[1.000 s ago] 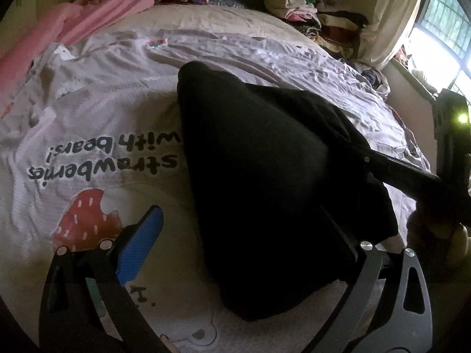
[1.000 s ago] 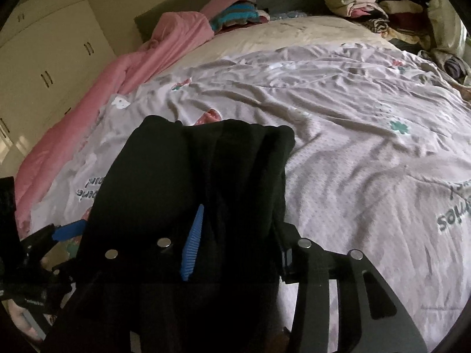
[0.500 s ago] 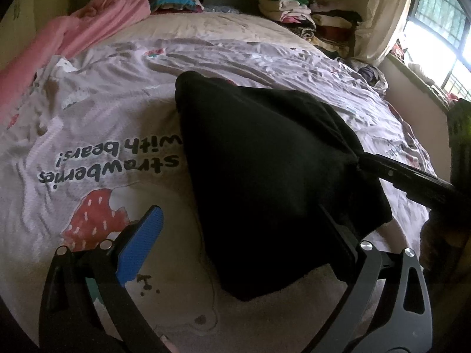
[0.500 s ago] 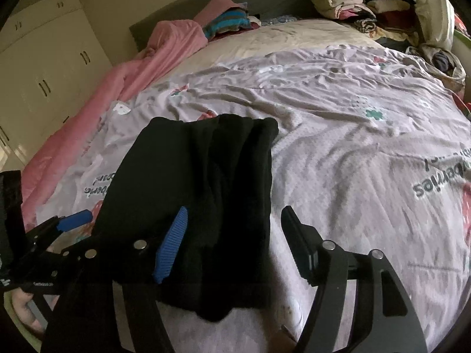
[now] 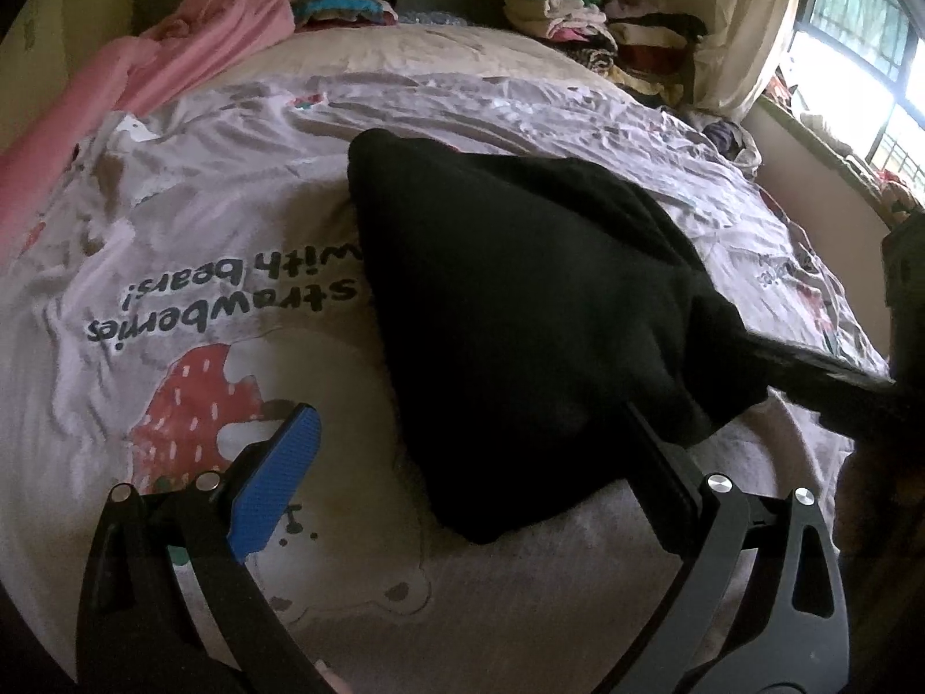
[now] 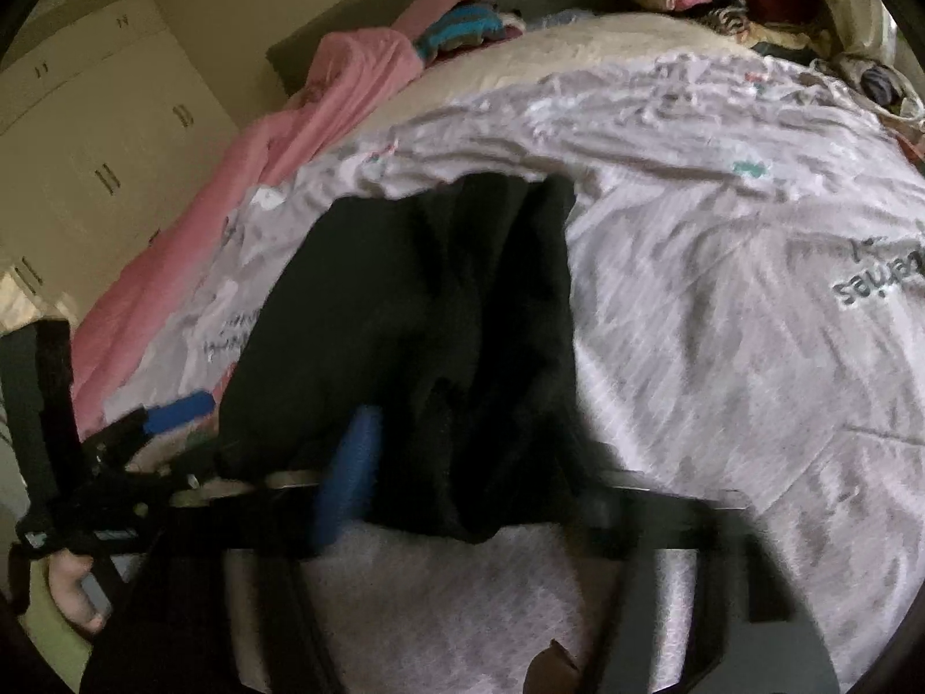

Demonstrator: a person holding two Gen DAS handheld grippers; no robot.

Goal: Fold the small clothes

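A small black garment (image 5: 520,312) lies folded on the lilac printed bed sheet (image 5: 191,231); it also shows in the right wrist view (image 6: 416,318). My left gripper (image 5: 462,445) is open, its blue-padded finger (image 5: 277,474) left of the garment's near corner and its right finger partly under that corner. My right gripper (image 6: 468,462) is open and blurred by motion, its blue pad (image 6: 347,474) at the garment's near edge. From the left wrist view the right gripper (image 5: 821,370) reaches in from the right to the garment's edge.
A pink blanket (image 5: 115,87) lies along the bed's left side. Folded clothes (image 5: 341,0) sit at the headboard and a clothes pile (image 5: 607,29) at the far right. Cupboards (image 6: 87,144) stand left, a window (image 5: 855,17) right.
My right gripper opened, let go of the black garment and pulled back toward the near edge. The garment settled flat on the sheet. My left gripper drew back slightly.
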